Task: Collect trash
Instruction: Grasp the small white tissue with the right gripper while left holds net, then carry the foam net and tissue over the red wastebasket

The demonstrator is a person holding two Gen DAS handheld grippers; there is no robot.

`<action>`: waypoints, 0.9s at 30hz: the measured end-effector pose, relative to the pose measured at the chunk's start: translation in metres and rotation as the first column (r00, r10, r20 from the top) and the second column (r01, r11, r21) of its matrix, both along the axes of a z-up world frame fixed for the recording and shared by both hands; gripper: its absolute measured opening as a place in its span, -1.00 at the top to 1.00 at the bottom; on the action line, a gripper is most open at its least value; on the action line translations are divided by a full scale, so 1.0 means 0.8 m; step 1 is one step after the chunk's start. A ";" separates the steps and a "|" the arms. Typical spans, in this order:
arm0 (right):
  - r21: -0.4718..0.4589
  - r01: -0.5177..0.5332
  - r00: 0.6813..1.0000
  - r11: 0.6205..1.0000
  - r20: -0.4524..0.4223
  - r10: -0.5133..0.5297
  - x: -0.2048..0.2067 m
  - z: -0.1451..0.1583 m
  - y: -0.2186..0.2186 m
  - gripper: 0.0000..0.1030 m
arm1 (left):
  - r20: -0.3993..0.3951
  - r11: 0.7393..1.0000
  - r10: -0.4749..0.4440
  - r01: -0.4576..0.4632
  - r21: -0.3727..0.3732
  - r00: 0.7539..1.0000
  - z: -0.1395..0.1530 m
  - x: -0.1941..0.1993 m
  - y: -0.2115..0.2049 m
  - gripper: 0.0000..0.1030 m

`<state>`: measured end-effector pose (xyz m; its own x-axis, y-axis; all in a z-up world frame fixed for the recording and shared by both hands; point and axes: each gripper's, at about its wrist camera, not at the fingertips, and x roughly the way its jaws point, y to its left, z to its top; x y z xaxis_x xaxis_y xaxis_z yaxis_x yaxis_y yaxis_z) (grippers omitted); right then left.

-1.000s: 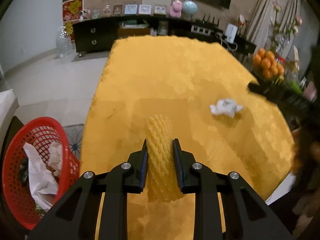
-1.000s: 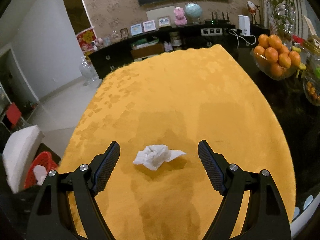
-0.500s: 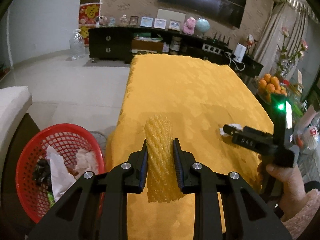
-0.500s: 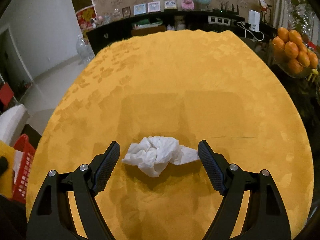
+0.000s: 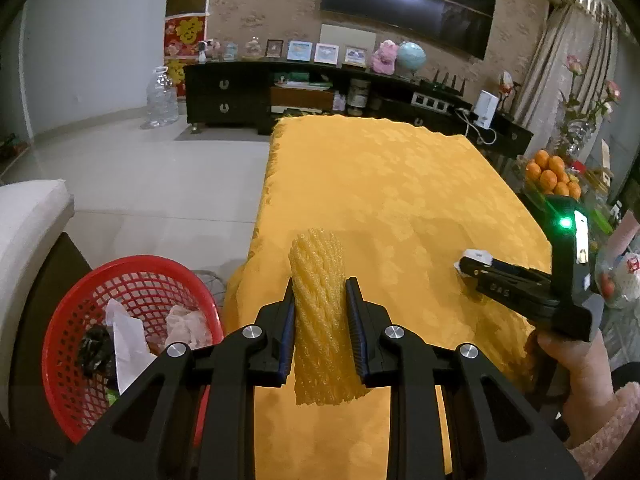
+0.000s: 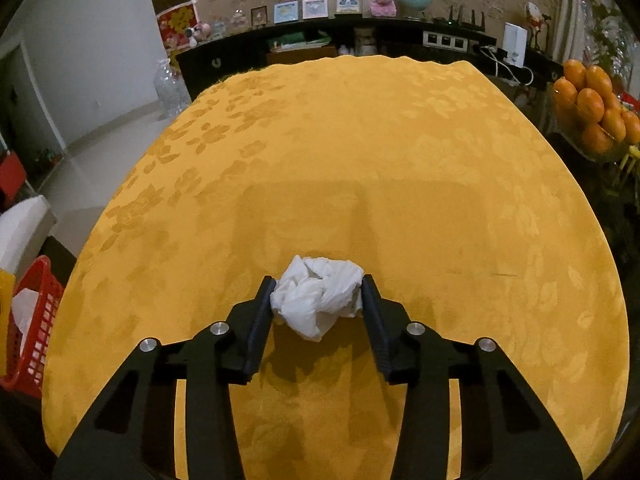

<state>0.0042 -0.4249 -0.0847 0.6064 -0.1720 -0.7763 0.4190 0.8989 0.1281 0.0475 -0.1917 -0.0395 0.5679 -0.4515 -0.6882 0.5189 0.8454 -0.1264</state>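
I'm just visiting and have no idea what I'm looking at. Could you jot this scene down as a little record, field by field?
Setting: table under a yellow tablecloth
Left claw: shut on a yellow foam fruit net, lifted off the cloth
Right claw: jaws have just been closing, now pressed on a crumpled white tissue resting on the cloth
Trash bin: red basket on the floor left of the table, already holding scraps
Nearby: bowl of oranges at the table's right
Left to do: both pieces into the basket
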 end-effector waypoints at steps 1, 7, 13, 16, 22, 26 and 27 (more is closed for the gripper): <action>0.004 -0.002 1.000 1.000 0.011 0.002 -0.002 0.004 0.001 0.20 | 0.001 1.000 0.002 -0.002 -0.002 1.000 0.001 0.001 0.001 0.57; -0.006 -0.040 0.995 0.999 0.094 0.040 -0.013 0.042 0.022 0.20 | 0.024 1.000 0.021 -0.020 -0.010 0.999 0.009 0.002 0.006 0.57; -0.029 -0.085 0.981 0.996 0.172 0.089 -0.023 0.085 0.047 0.20 | 0.059 0.999 0.047 -0.046 -0.015 0.997 0.020 0.002 0.015 0.57; -0.043 -0.112 0.973 0.993 0.198 0.118 -0.028 0.102 0.061 0.20 | 0.070 0.998 0.064 -0.063 -0.028 0.995 0.027 0.003 0.023 0.57; -0.064 -0.170 0.957 0.983 0.227 0.180 -0.029 0.125 0.093 0.20 | 0.086 0.993 0.116 -0.113 -0.047 0.989 0.039 0.010 0.045 0.57; -0.067 -0.220 0.944 0.973 0.235 0.230 -0.024 0.133 0.116 0.20 | 0.085 0.988 0.152 -0.148 -0.048 0.985 0.043 0.014 0.061 0.57; -0.069 -0.236 0.940 0.969 0.236 0.246 -0.022 0.135 0.124 0.20 | 0.086 0.986 0.162 -0.159 -0.045 0.983 0.043 0.015 0.066 0.57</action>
<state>-0.0135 -0.3257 0.0230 0.8015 -0.0244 -0.5975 0.1500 0.9754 0.1613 0.0593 -0.1392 -0.0047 0.6932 -0.3739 -0.6162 0.3872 0.9143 -0.1192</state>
